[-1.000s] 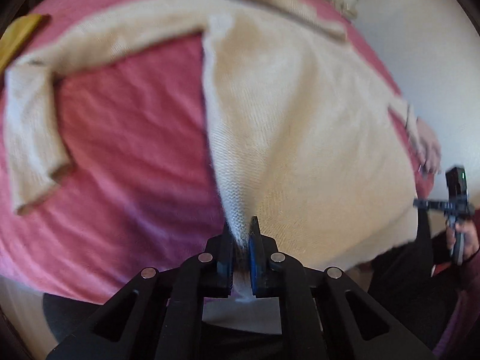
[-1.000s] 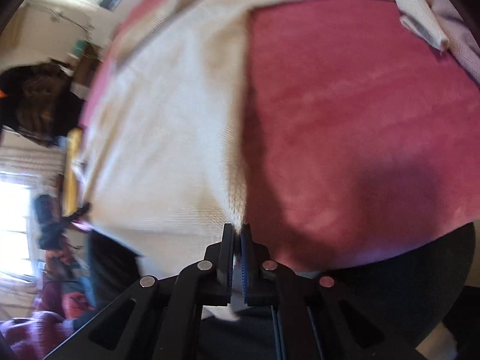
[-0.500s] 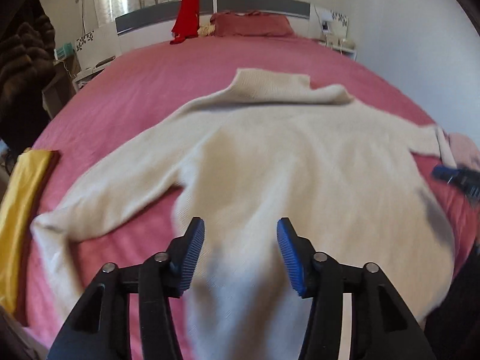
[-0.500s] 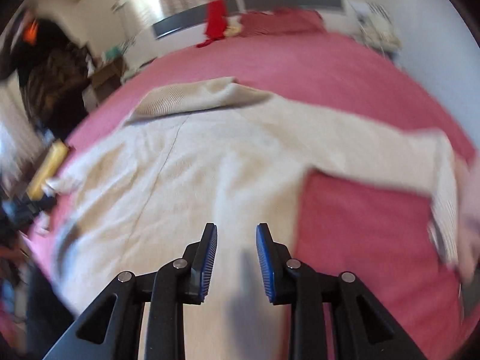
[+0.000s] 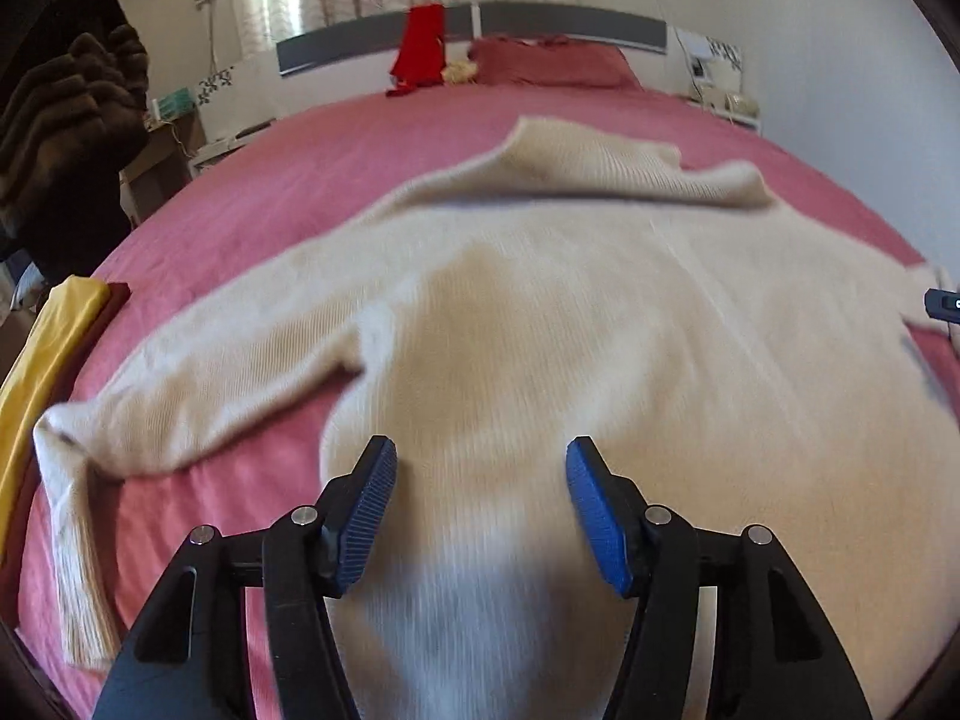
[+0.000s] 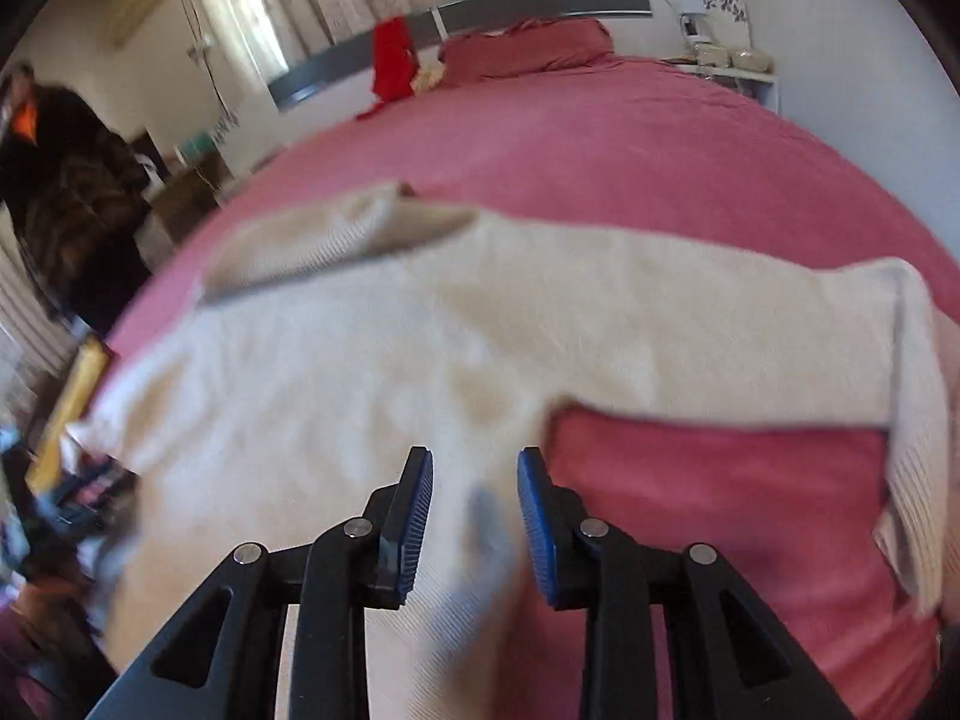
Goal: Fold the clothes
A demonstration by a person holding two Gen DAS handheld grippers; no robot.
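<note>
A cream knitted turtleneck sweater (image 5: 600, 312) lies spread flat on the pink bed (image 5: 360, 138), collar toward the headboard. Its left sleeve (image 5: 198, 384) stretches out and bends down at the cuff. My left gripper (image 5: 480, 504) is open and empty, hovering over the sweater's lower left hem. In the right wrist view the sweater (image 6: 360, 372) fills the middle, its right sleeve (image 6: 918, 420) bent down at the bed's right side. My right gripper (image 6: 474, 510) is open and empty above the sweater's lower right edge.
A yellow folded garment (image 5: 36, 360) lies at the bed's left edge. A red cloth (image 5: 420, 48) hangs on the headboard beside a pink pillow (image 5: 552, 60). A dark fur coat (image 5: 66, 120) hangs at left. A nightstand (image 6: 732, 66) stands at right.
Both grippers were shut on the sweater's hem corners a second ago; they have let go, opened, and risen, and the sweater now lies flat on the bed.
</note>
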